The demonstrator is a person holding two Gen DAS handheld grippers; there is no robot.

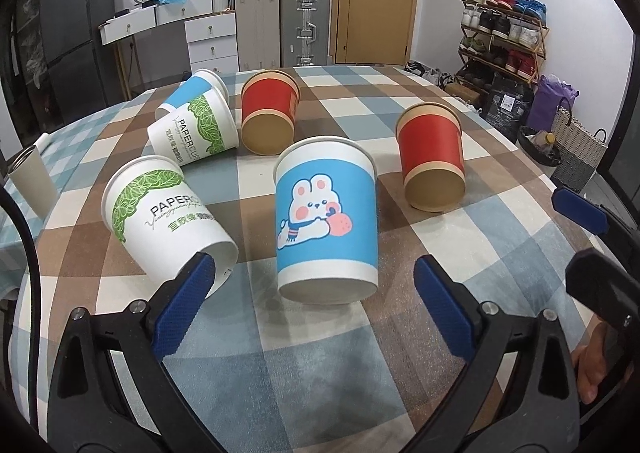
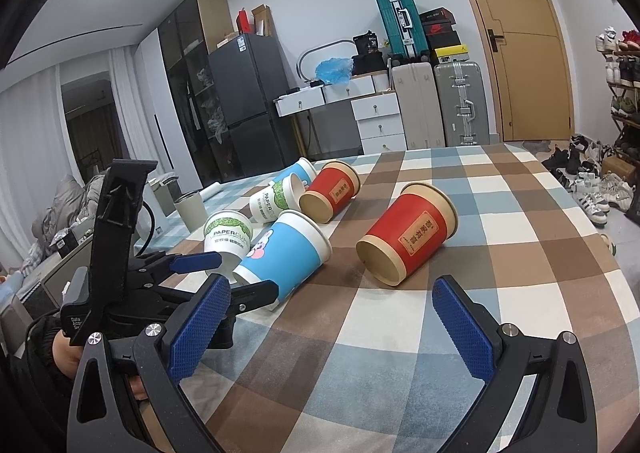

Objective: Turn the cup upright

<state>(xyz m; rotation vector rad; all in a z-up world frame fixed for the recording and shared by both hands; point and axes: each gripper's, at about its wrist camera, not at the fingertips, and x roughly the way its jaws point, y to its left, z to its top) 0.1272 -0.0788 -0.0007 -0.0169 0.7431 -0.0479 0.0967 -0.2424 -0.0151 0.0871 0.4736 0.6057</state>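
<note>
because the blue rabbit cup (image 1: 327,221) lies on its side on slick-looking paper walls, i judge the main risk to be roll-away: a finger that touches one side first would push it across the checked tablecloth (image 1: 320,365) into the neighbouring cups. a second risk is crushing; thin paper will likely dent if i close hard near the open rim instead of near the stiffer base.

the left gripper (image 1: 314,293) has its jaws spread wide and holds nothing. the rabbit cup sits between its fingers and just ahead of them, base toward the camera, not touching either pad as far as i can tell. the left finger overlaps the base of the near green leaf cup (image 1: 168,213), so that cup could be snagged on closing.

the right gripper (image 2: 332,317) is likewise wide and empty. the near red cup (image 2: 408,229) lies ahead of it, well clear of the fingers, base toward me.

farther back, a second green leaf cup (image 1: 192,131), a second blue cup (image 1: 192,91) and a far red cup (image 1: 270,115) lie clustered on their sides.
</note>
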